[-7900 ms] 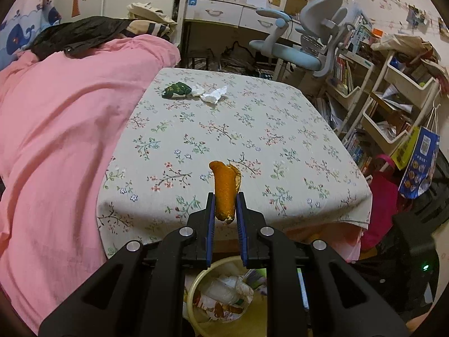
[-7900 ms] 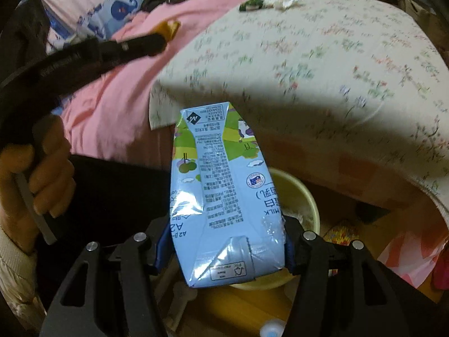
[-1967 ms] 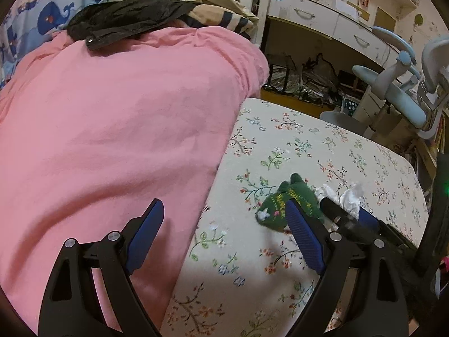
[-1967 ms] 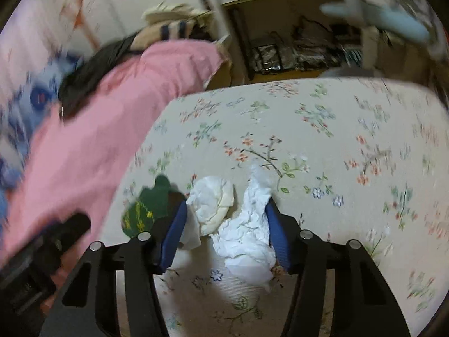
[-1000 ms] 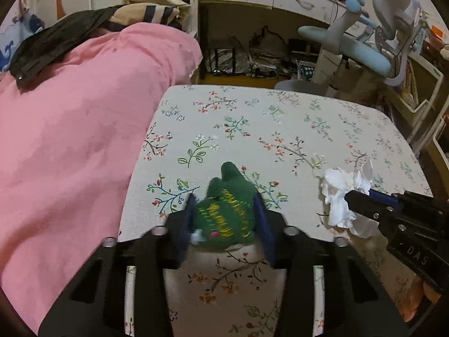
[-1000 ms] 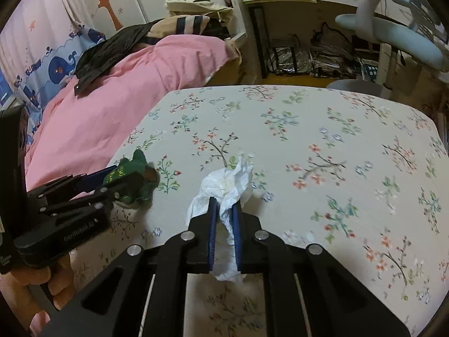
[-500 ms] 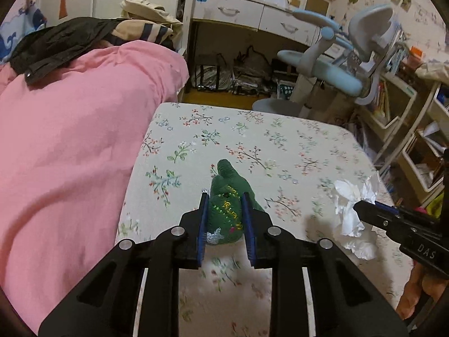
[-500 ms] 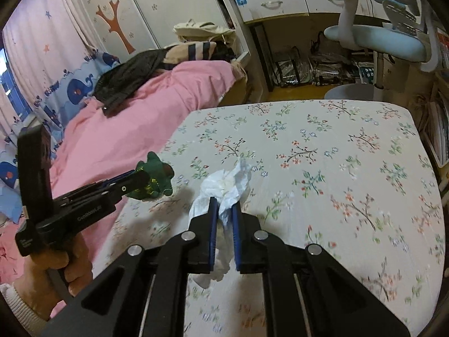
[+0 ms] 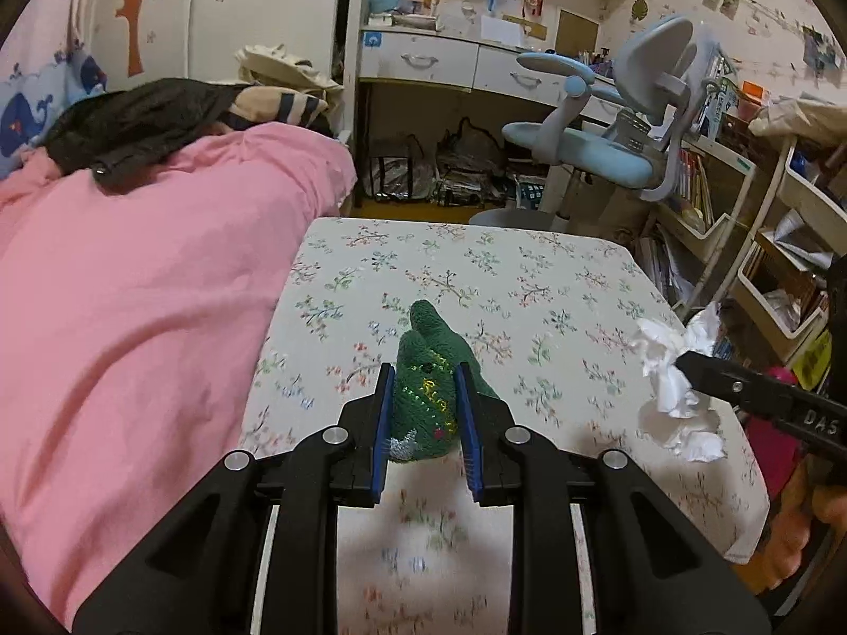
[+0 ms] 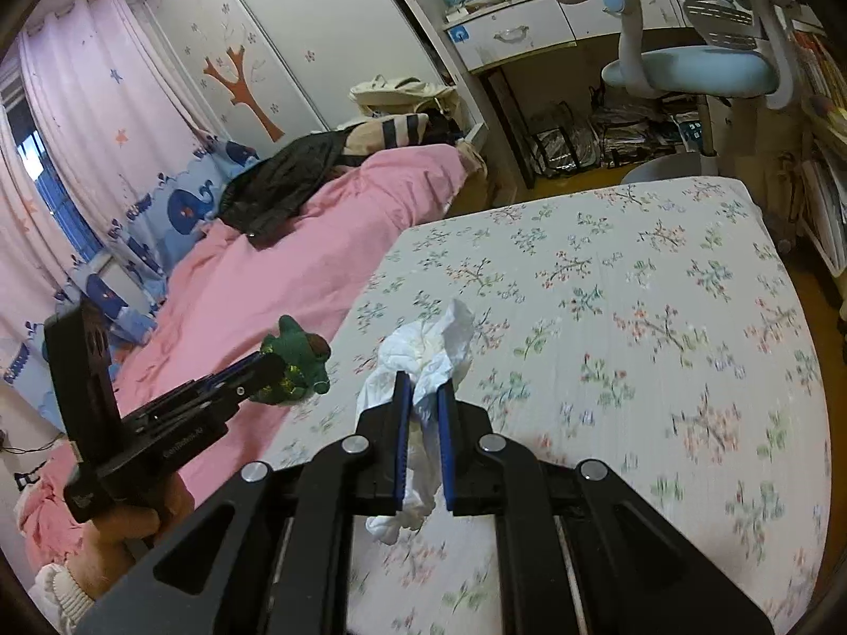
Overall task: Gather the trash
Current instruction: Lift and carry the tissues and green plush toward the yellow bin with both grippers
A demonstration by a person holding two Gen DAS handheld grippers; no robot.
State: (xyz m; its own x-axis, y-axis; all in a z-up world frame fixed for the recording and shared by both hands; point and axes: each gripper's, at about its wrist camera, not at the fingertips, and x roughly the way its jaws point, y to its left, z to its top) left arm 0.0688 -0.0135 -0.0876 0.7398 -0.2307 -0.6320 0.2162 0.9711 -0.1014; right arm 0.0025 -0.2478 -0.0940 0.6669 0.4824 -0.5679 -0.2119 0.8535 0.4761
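My left gripper is shut on a green knitted scrap with yellow stitching and holds it above the floral tablecloth. It also shows in the right wrist view, at the tip of the left gripper. My right gripper is shut on a crumpled white tissue, lifted off the table. The tissue also shows at the right of the left wrist view, with the right gripper on it.
A pink bedspread lies against the table's left edge, with a black jacket on it. A blue desk chair and a white desk stand beyond the table. Shelves line the right side.
Both grippers closed on their items about a second ago and have since lifted them up and back from the table. The view now takes in more of the room.
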